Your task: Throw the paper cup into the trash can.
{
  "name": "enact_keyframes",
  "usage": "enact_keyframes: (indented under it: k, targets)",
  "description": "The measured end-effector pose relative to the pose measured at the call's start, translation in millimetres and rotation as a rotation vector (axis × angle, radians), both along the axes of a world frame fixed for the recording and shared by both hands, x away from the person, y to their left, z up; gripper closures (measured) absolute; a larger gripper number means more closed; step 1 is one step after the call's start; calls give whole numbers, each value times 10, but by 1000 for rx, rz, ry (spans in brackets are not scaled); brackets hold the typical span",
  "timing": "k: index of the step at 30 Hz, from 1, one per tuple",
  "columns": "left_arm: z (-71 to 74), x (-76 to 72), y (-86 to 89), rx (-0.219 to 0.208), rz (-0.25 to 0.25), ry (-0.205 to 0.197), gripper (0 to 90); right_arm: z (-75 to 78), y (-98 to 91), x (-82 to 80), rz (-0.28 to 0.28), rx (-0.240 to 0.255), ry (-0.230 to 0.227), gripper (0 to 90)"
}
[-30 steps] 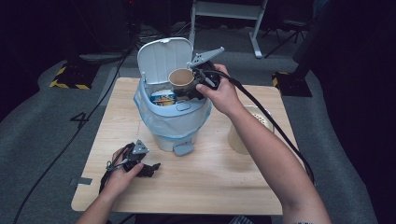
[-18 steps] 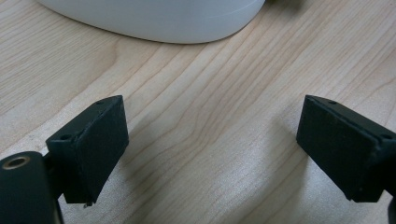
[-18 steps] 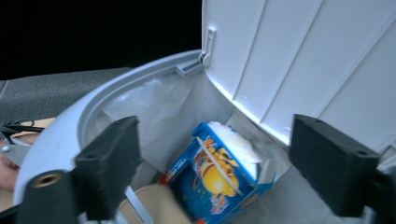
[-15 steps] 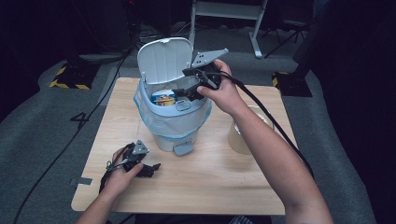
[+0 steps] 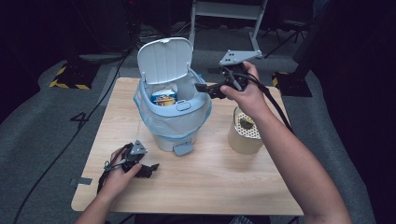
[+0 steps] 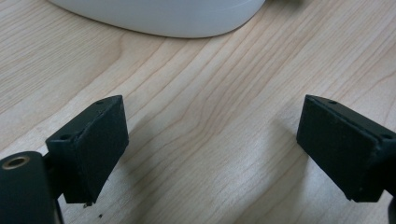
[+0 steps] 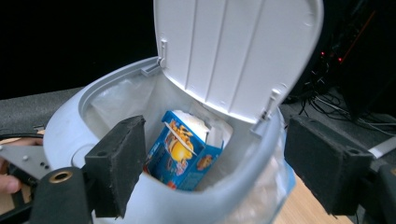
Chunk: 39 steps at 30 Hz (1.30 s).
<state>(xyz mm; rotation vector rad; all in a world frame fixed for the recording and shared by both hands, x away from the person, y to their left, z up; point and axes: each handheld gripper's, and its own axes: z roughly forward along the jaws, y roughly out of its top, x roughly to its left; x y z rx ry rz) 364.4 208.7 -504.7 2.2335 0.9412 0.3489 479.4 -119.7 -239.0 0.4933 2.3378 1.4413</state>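
Blue carton: lower part concealed by bin rim. Beige container contents too small to identify; print on carton illegible.

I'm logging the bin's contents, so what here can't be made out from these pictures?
- Bin bottom: in both the high view and the right gripper view, the rim and the blue carton hide whatever lies below.
- Carton print: too small in the high view, partly behind the rim in the right gripper view.
- Beige container: dark contents too small to identify in the high view.

Pale-blue lined bin stands lid-up on the table, blue carton inside.
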Motion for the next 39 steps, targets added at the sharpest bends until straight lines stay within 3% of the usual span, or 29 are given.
enact_keyframes:
  k: [8, 19, 28, 39]
  targets:
    - [-1, -11, 46, -2, 12, 4, 92, -4, -362, -117, -18, 10, 53, 217]
    - [0, -11, 57, 2, 17, 1, 87, -91, -887, -325, -73, 33, 63, 210]
    - [0, -11, 57, 2, 18, 2, 87, -318, -1299, -501, -122, 14, 87, 206]
    - [-1, -10, 58, 0, 24, 3, 86, -737, -1678, -719, -183, 0, 122, 207]
